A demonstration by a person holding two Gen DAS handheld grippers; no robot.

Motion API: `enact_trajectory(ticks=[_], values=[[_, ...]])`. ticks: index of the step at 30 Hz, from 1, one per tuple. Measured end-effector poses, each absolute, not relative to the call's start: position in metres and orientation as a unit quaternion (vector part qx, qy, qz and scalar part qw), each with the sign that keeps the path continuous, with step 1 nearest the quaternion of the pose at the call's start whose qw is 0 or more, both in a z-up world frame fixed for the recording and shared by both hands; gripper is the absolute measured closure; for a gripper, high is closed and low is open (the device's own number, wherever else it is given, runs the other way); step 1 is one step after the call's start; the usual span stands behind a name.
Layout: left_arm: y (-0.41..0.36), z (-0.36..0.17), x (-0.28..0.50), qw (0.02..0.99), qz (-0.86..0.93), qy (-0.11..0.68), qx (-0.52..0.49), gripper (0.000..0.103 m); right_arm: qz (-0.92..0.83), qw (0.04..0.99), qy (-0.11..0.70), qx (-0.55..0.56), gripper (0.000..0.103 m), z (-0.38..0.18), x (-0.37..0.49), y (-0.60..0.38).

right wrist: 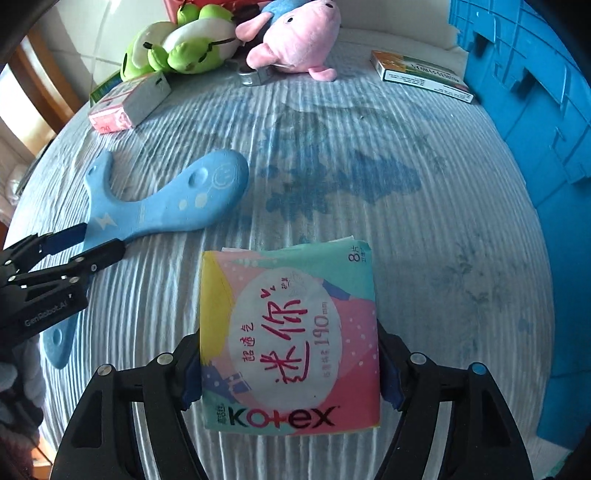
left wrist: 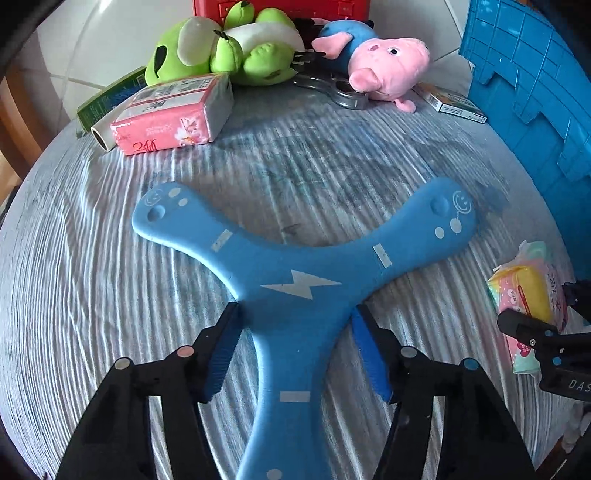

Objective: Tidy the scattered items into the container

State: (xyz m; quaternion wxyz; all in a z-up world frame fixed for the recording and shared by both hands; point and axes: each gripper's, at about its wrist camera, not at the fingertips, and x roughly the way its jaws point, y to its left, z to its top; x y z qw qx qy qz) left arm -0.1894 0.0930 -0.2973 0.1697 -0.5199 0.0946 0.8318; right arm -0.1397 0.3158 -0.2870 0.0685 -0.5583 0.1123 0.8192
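Observation:
A blue three-armed foam boomerang point(left wrist: 295, 258) lies flat on the striped blue cloth point(left wrist: 332, 166). My left gripper point(left wrist: 295, 332) straddles its near arm just below the lightning mark, with both blue pads pressed against the arm's edges. The right wrist view shows that same left gripper point(right wrist: 99, 240) closed on the boomerang point(right wrist: 207, 184). My right gripper point(right wrist: 290, 369) is shut on a pastel Kotex pad pack point(right wrist: 290, 332), which rests on the cloth. The pack point(left wrist: 524, 295) and the right gripper point(left wrist: 535, 328) show at the right edge. The blue plastic crate point(left wrist: 535, 92) stands to the right.
At the far side lie a green frog plush point(left wrist: 221, 51), a pink pig plush point(left wrist: 388, 62), a pink tissue pack point(left wrist: 173, 114), a green box point(left wrist: 107, 99), a paper roll point(left wrist: 99, 136), a metal clamp point(left wrist: 343, 92) and a white medicine box point(right wrist: 421, 74). A red box point(left wrist: 280, 11) stands behind.

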Motion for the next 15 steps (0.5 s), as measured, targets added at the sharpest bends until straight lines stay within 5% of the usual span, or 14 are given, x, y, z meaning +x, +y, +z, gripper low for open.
enact_trajectory(ticks=[4, 8, 9, 11, 13, 15], values=[[0.087, -0.278, -0.187, 0.157, 0.839, 0.088, -0.513, 0.071, 0.827, 0.063, 0.113, -0.547, 0.032, -0.275, -0.133, 0.317], [0.087, -0.283, -0.189, 0.16, 0.823, 0.083, -0.539, 0.072, 0.84, 0.058, 0.107, -0.53, 0.032, -0.253, -0.131, 0.315], [0.087, -0.284, -0.187, 0.157, 0.823, 0.085, -0.54, 0.07, 0.842, 0.056, 0.109, -0.526, 0.032, -0.249, -0.132, 0.315], [0.089, -0.286, -0.182, 0.158, 0.819, 0.095, -0.543, 0.054, 0.844, 0.052, 0.108, -0.522, 0.032, -0.245, -0.132, 0.315], [0.096, -0.291, -0.178, 0.167, 0.813, 0.116, -0.546, 0.028, 0.844, 0.046, 0.109, -0.523, 0.032, -0.244, -0.132, 0.314], [0.101, -0.297, -0.176, 0.157, 0.814, 0.146, -0.54, 0.017, 0.842, 0.044, 0.111, -0.526, 0.032, -0.247, -0.131, 0.314]])
